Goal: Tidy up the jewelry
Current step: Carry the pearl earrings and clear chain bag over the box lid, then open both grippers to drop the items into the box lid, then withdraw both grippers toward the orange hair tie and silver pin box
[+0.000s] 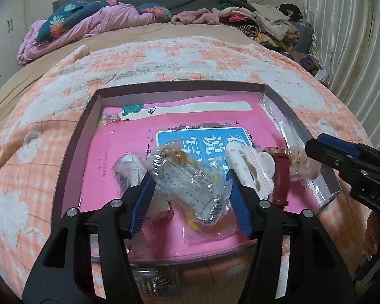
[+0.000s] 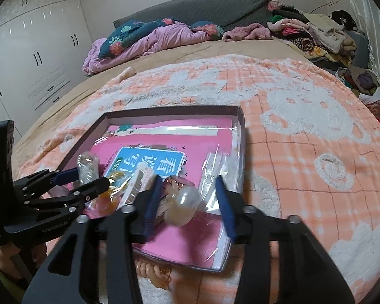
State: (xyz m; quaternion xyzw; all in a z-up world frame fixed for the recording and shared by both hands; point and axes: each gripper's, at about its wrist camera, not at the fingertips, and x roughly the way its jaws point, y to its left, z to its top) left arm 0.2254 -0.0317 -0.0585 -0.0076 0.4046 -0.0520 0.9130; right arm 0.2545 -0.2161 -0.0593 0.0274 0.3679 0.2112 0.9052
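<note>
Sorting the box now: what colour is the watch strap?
Dark red watch strap, clearest in the left wrist view.

blurred: bagged bracelet (image 2: 182,202) | hidden: book (image 1: 129,152) title, partly | cut off: metal coil (image 1: 151,282)

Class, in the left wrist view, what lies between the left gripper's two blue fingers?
A crinkly clear plastic packet holding jewelry lies between the left gripper fingers, over the pink book in the box.

We list our left gripper (image 1: 191,177): matte black angular arms, ribbed blue fingers (image 1: 142,202), round silver screws at the joints. Our right gripper (image 2: 188,195) matches: black frame, blue fingers (image 2: 225,205), silver screws, and pale embossed lettering on the body.
</note>
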